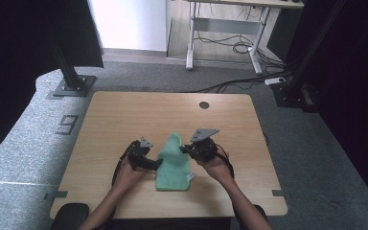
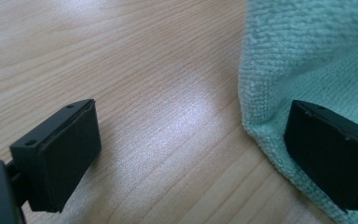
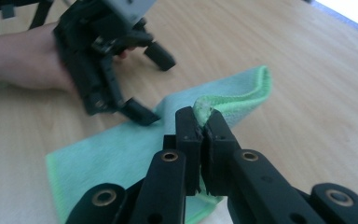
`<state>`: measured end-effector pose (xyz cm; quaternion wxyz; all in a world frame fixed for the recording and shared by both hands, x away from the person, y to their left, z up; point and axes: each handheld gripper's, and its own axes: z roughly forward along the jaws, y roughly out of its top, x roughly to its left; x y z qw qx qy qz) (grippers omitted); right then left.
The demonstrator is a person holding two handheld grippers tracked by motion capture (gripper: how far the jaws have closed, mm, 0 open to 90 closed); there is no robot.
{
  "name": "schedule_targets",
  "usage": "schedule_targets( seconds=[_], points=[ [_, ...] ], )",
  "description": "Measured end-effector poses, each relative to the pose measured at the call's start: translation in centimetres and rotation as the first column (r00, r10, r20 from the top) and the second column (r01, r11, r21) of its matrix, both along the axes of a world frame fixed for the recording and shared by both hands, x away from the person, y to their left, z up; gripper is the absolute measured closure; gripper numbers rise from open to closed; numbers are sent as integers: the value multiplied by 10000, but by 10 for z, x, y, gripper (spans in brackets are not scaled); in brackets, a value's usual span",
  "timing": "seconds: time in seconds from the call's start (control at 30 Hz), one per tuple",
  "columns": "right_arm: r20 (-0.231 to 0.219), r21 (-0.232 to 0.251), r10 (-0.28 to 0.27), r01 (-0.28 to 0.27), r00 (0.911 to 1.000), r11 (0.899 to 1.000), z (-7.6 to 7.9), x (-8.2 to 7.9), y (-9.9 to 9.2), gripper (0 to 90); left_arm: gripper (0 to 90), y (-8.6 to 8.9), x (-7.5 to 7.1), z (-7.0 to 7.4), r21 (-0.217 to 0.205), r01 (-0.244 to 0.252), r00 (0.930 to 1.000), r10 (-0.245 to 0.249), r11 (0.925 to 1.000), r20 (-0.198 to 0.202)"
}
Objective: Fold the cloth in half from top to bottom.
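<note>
At the frame's centre, a fuzzy green microfibre cloth (image 1: 173,163) lies on the wood-grain table (image 1: 124,110), its corner pinched by the right gripper (image 3: 204,122); the left gripper (image 2: 191,154) gapes, one jaw on its edge

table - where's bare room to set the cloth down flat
The table is bare across its far half, up to the round hole, and along both side edges. It is crowded at the near middle, where the green cloth, left gripper and right gripper meet.

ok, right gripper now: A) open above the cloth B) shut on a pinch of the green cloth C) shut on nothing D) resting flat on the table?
B: in the right gripper view the right gripper has its jaws closed with a bit of the green cloth bunched between the tips.
</note>
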<state>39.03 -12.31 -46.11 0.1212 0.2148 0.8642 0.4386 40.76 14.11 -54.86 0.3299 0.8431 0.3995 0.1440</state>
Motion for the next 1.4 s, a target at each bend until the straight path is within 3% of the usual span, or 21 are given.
schedule_targets(
  seconds=[0.37, 0.73, 0.83, 1.0, 1.1, 1.2, 1.4],
  points=[
    [-601, -249, 234, -250, 9979, 9994, -32, -27, -8, 855, 40, 0, 0, 0, -22, -18, 10000, 18, 10000, 2],
    [-1619, -880, 202, -348, 9866, 9955, -63, -38, -10, 833, 36, 1, 0, 0, -37, 110, 9999, -110, 9999, -9],
    [-1810, -949, 53, -229, 9835, 9952, -68, -39, -10, 826, 31, 2, 1, 0, -128, 421, 9991, -421, 9990, -17],
    [-1828, -873, -213, 53, 9829, 9962, -73, -40, -12, 816, 14, 6, -4, 5, -605, 1347, 9907, -1357, 9890, -130],
    [-1915, -831, -309, 152, 9810, 9964, -74, -40, -13, 806, 34, 5, -8, 15, -593, 1593, 9871, -1579, 9854, 277],
    [-2000, -721, -349, 208, 9792, 9972, -75, -39, -14, 803, 108, 3, -8, 28, -1124, 1853, 9823, -1806, 9762, 504],
    [-2014, -690, -474, 341, 9784, 9970, -76, -41, -14, 801, 180, -21, 9, 49, -1151, 2424, 9695, -2363, 9633, 646]
  ],
)
